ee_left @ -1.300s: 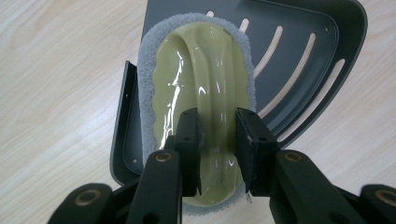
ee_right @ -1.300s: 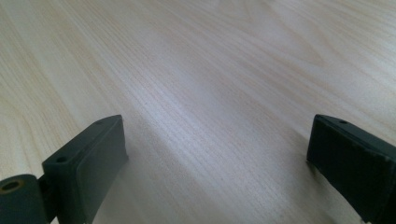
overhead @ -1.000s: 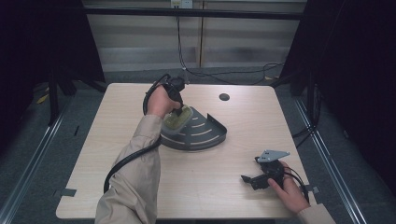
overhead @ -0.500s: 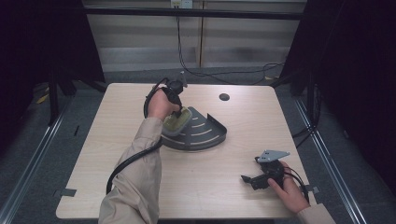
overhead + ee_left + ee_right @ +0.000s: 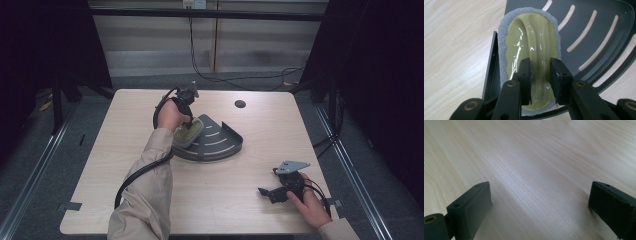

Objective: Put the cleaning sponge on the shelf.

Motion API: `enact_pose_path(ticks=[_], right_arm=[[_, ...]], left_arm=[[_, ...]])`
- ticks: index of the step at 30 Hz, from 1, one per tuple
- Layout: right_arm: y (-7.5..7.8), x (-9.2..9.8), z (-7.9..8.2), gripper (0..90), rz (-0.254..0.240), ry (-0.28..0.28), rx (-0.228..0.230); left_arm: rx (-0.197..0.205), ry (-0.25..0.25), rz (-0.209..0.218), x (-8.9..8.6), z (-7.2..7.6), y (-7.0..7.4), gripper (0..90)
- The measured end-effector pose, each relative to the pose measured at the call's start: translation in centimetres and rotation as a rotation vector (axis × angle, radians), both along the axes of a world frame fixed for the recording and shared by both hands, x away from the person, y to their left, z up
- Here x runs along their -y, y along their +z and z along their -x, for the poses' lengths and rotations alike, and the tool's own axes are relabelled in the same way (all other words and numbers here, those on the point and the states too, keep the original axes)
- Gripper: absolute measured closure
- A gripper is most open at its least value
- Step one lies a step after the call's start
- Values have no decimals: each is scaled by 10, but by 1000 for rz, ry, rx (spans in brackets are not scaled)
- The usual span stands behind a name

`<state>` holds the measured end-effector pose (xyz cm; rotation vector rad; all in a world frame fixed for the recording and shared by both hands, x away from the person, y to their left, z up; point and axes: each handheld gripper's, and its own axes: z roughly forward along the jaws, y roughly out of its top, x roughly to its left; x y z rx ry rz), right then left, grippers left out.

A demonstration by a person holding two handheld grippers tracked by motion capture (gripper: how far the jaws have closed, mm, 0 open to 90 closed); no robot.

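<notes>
Left fingers (image 5: 540, 77) pinch sponge (image 5: 529, 50) ridge, sponge half on rack (image 5: 599, 32) edge; slick handle may slip, or sponge tips off onto surface (image 5: 454, 50). Right fingers (image 5: 540, 207) spread, idle.

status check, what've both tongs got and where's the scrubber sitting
Left tongs shut on the scrubber's handle ridge. Scrubber lying at the dark slotted rack's edge. Right tongs open, empty, low over the table. Nothing in the way.
</notes>
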<state>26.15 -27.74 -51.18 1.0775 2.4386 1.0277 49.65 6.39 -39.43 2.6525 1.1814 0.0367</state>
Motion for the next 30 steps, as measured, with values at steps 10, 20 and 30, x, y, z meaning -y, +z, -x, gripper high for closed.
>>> enact_pose_path(ticks=[10, 20, 30], right_arm=[[0, 0, 0, 41, 0, -1, -1], [0, 0, 0, 41, -1, -1, -2], [0, 0, 0, 41, -1, -2, -2]], left_arm=[[-4, 5, 7, -7, -1, -11, 714], [-11, -1, -7, -8, 1, -17, 713], [-7, -2, -3, -13, 2, -21, 711]])
